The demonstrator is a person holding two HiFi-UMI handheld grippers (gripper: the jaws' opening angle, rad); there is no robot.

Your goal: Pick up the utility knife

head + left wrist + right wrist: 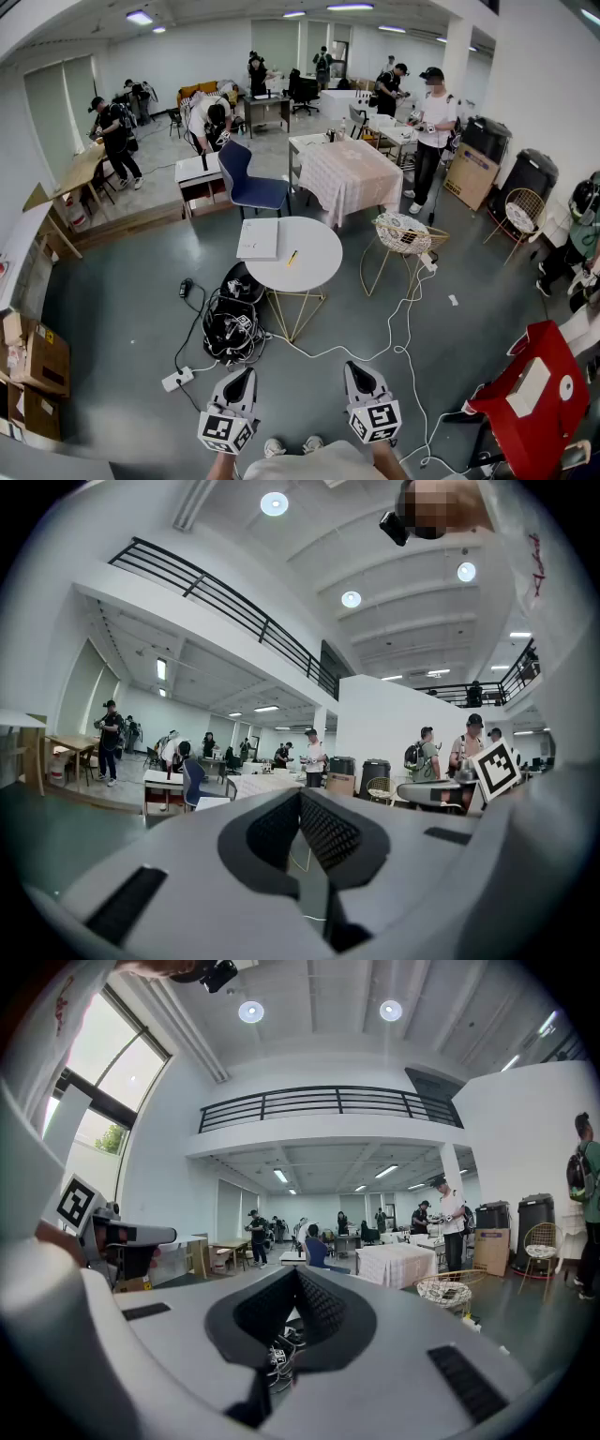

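The utility knife (292, 258), small and yellow, lies on a round white table (317, 269) a few steps ahead in the head view, next to a flat white box (258, 239). Both grippers are held low at the bottom of that view, far short of the table and pointing toward it. My left gripper (246, 374) has its jaws together at the tip with nothing between them, as the left gripper view (301, 797) confirms. My right gripper (355, 368) is likewise shut and empty (297, 1273). The knife does not show in either gripper view.
A tangle of black gear and cables (230, 323) lies on the floor left of the table's gold wire legs. A power strip (176, 379) and a white cable (398, 319) cross the floor. A wicker chair (403, 234), a blue chair (248, 183), a red stand (530, 389) and cardboard boxes (37, 356) stand around.
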